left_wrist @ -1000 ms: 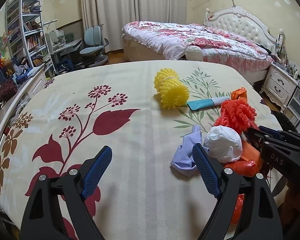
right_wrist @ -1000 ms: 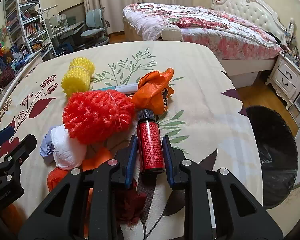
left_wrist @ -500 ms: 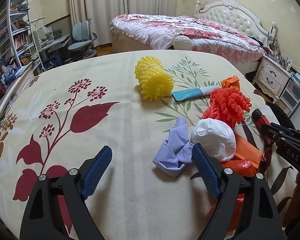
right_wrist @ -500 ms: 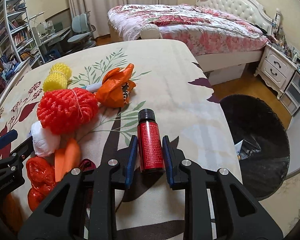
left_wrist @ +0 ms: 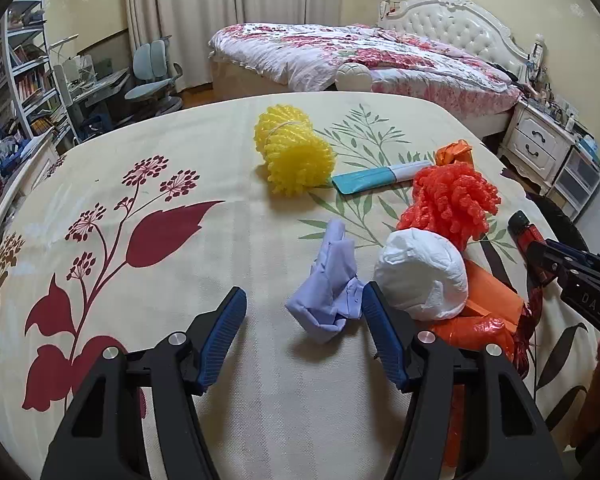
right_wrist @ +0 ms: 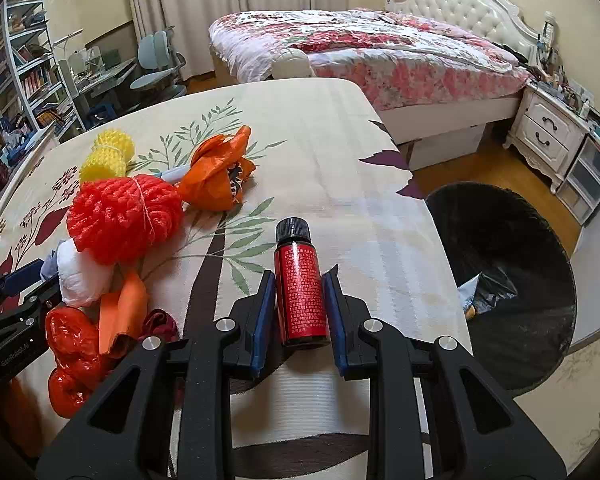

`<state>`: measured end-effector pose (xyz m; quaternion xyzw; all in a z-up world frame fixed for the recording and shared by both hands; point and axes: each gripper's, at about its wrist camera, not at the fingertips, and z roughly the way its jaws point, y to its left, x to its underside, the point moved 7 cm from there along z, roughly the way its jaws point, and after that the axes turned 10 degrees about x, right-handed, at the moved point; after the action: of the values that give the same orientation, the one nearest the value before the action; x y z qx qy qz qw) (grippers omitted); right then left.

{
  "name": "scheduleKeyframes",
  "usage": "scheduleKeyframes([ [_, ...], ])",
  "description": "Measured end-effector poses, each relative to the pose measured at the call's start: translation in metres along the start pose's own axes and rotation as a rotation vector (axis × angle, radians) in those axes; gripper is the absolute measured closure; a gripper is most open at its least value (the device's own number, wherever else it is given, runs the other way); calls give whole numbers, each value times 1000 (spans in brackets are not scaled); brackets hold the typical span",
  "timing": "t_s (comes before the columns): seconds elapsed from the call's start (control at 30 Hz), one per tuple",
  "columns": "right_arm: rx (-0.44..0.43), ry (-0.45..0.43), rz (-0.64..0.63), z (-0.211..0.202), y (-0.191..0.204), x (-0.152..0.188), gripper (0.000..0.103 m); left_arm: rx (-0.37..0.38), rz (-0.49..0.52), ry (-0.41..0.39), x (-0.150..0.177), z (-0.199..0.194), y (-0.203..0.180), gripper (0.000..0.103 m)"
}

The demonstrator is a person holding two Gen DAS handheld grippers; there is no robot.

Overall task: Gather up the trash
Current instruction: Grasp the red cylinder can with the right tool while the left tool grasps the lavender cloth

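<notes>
My left gripper hangs low over the flowered tablecloth, its jaws closing. A crumpled lilac wad lies between them, against the right finger only. Beside it sit a white wad, a red foam net, a yellow foam net and a teal-and-white packet. My right gripper is shut on a small red bottle with a black cap, held above the table near its right edge. A black-lined trash bin stands on the floor just right of it.
An orange bag, red crumpled plastic and an orange scrap lie at the table's near side. Beyond the table are a bed, a white nightstand, a desk with chairs and a bookshelf.
The left jaws have narrowed and the lilac wad now lies between them. The right gripper carried the red bottle out of the pile toward the table's right edge, by the bin.
</notes>
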<state>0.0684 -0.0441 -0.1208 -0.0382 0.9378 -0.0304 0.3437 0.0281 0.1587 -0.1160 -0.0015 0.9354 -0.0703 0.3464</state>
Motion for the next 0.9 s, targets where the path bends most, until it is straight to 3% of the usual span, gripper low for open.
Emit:
scheduleKeyframes([
  [0.23, 2, 0, 10, 0, -6, 2, 78, -10, -15, -9, -1, -5, 7, 41],
  [0.37, 2, 0, 9, 0, -6, 2, 78, 20, -10, -23, -6, -8, 2, 31],
  [0.6, 1, -1, 10, 0, -6, 2, 78, 17, 7, -5, -10, 1, 1, 30],
  [0.73, -4, -1, 13, 0, -7, 3, 78, 33, -8, 44, -4, 11, 3, 44],
  [0.87, -5, -2, 13, 1, -8, 3, 78, 16, 5, 30, -3, 7, 5, 61],
  [0.9, -6, -2, 13, 1, -8, 3, 78, 20, 7, 27, -3, 6, 6, 61],
])
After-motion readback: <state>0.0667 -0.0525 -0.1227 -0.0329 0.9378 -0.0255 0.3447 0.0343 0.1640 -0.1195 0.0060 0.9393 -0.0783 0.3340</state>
